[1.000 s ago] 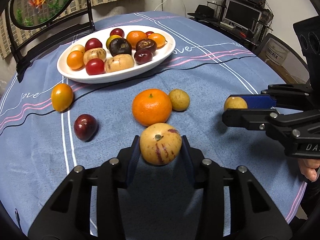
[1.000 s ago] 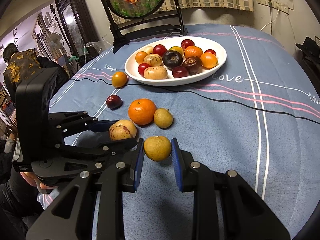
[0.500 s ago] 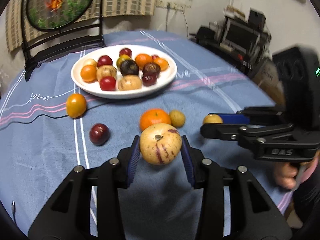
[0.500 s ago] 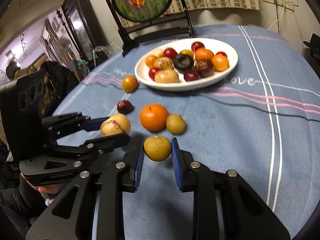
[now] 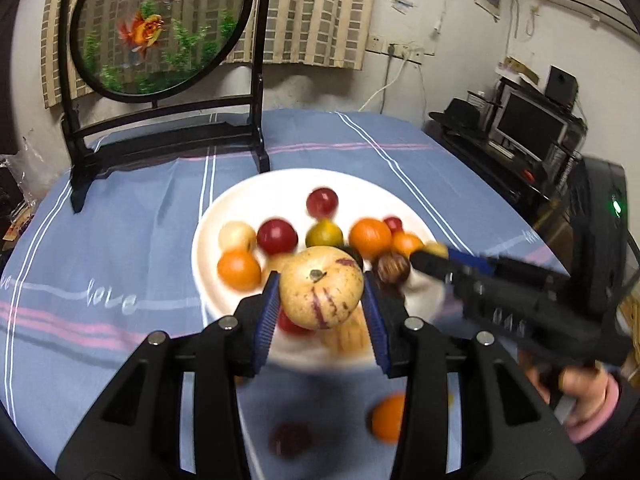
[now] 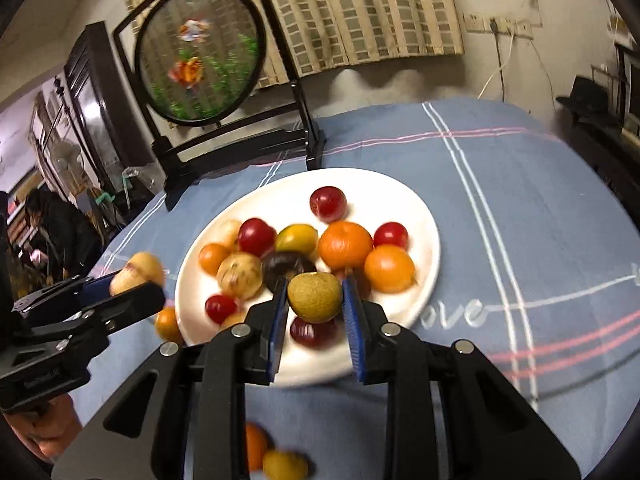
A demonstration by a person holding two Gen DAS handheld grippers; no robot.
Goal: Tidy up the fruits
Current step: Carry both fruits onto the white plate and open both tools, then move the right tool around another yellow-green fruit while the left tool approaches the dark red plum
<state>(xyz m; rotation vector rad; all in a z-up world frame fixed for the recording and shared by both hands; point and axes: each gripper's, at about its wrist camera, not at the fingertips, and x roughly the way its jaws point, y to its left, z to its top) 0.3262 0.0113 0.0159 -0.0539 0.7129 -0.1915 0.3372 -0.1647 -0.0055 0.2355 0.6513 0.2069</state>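
- The left gripper [image 5: 322,306] was clamped on a streaked yellow fruit [image 5: 321,291] above the white plate [image 5: 208,256]'s near half; dropped there, it could knock the crowded fruits off the rim.
- The right gripper [image 6: 315,306] gripped a small greenish-brown fruit [image 6: 315,297] over the same plate; both grippers converging risked a collision.

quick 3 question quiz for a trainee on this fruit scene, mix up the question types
1. True or false: the left gripper is shut on a pale fruit with purple streaks.
2. What does the right gripper hold? A) a red plum B) a small yellow-green fruit C) nothing
3. Fill in: both held fruits hang in front of the white ____ of fruit.

Key: 1 true; 2 B; 3 plate.
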